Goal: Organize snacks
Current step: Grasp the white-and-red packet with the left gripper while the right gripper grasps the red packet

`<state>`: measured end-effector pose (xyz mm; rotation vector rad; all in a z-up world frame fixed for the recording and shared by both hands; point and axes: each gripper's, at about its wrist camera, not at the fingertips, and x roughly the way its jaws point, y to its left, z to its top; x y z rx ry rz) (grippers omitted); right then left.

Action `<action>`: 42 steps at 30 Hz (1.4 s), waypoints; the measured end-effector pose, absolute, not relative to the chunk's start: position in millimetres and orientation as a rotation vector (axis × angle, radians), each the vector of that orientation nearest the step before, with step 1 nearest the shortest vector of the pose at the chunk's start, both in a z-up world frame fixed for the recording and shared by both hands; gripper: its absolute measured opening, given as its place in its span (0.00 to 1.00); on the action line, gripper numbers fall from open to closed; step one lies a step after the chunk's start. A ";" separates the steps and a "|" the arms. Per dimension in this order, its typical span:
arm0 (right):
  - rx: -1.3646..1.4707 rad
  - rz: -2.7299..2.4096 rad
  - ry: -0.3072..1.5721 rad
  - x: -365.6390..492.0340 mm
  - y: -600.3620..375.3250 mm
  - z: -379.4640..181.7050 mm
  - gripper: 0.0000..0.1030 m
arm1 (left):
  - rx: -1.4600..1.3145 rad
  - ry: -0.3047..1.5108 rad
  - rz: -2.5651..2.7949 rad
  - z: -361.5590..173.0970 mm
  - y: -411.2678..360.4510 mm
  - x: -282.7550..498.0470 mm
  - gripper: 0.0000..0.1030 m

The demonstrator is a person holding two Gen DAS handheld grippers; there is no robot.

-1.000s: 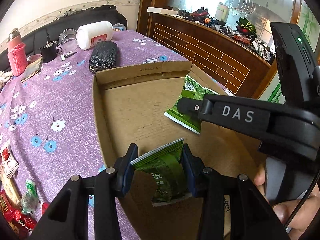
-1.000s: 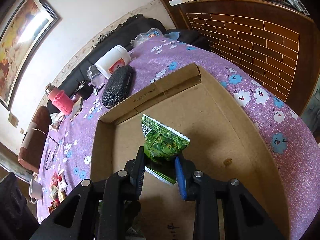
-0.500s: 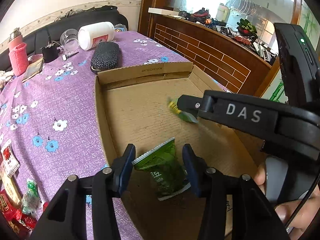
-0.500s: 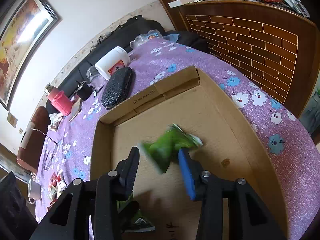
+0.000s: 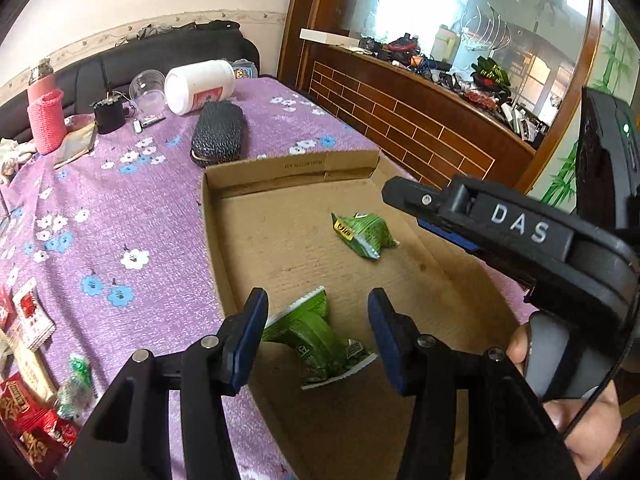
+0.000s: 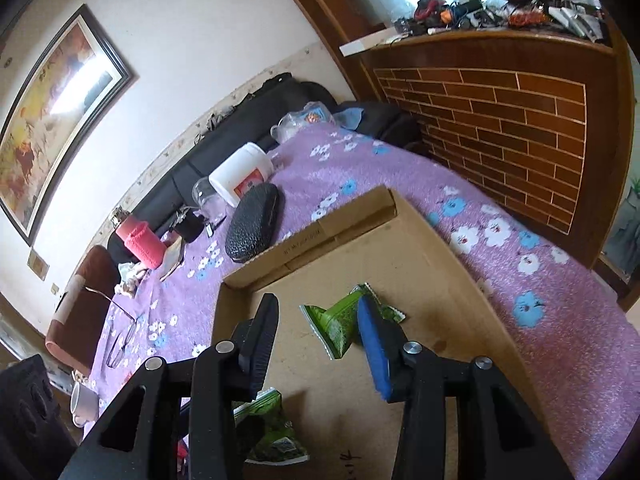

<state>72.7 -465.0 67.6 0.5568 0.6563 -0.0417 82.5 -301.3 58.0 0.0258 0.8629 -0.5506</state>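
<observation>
This is a lived-in home, most likely a sitting or dining room: a table under a purple floral tablecloth [image 5: 120, 208] stands against a black sofa [image 6: 240, 140], and a framed painting [image 6: 56, 108] hangs on the pale wall above. Everyday clutter crowds the cloth (a black glasses case [image 5: 218, 134], a white plastic jar [image 5: 200, 86] on its side, a bottle in a pink knitted sleeve [image 5: 46, 118], a pair of spectacles [image 6: 120, 336]). A wooden brick-patterned counter [image 5: 420, 128] alongside is heaped with household odds and ends.
</observation>
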 end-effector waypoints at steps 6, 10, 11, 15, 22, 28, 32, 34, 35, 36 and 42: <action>0.544 -0.015 0.626 50.2 -453.0 85.4 0.43 | 0.032 0.840 -0.553 77.8 -287.1 66.5 0.51; 0.533 0.015 0.626 32.7 -440.7 92.0 0.43 | 0.022 0.831 -0.542 87.3 -269.6 55.2 0.52; 0.532 0.027 0.628 27.8 -436.7 92.7 0.44 | 0.017 0.833 -0.539 88.3 -264.1 52.6 0.53; 0.506 0.063 0.637 11.8 -415.6 94.4 0.44 | -0.013 0.834 -0.517 93.7 -234.6 41.1 0.53; 0.441 0.162 0.669 1.5 -361.4 94.1 0.45 | -0.081 0.826 -0.462 104.6 -175.6 25.1 0.53; 0.371 0.273 0.724 -3.3 -313.7 84.1 0.48 | -0.098 0.808 -0.418 110.3 -112.4 6.0 0.59; 0.343 0.315 0.770 -2.4 -293.7 73.0 0.49 | -0.088 0.807 -0.368 104.5 -63.3 -6.4 0.60; 0.345 0.325 0.797 -1.6 -289.0 66.6 0.49 | -0.068 0.821 -0.329 97.3 -34.6 -12.6 0.61; 0.345 0.328 0.806 -1.0 -287.1 64.0 0.49 | -0.051 0.828 -0.308 93.1 -21.4 -15.0 0.61; 0.343 0.331 0.813 -0.2 -285.1 61.7 0.49 | -0.037 0.830 -0.290 89.4 -11.1 -16.5 0.62; 0.330 0.342 0.823 2.6 -272.5 59.2 0.49 | 0.043 0.883 -0.277 60.9 28.4 -16.3 0.65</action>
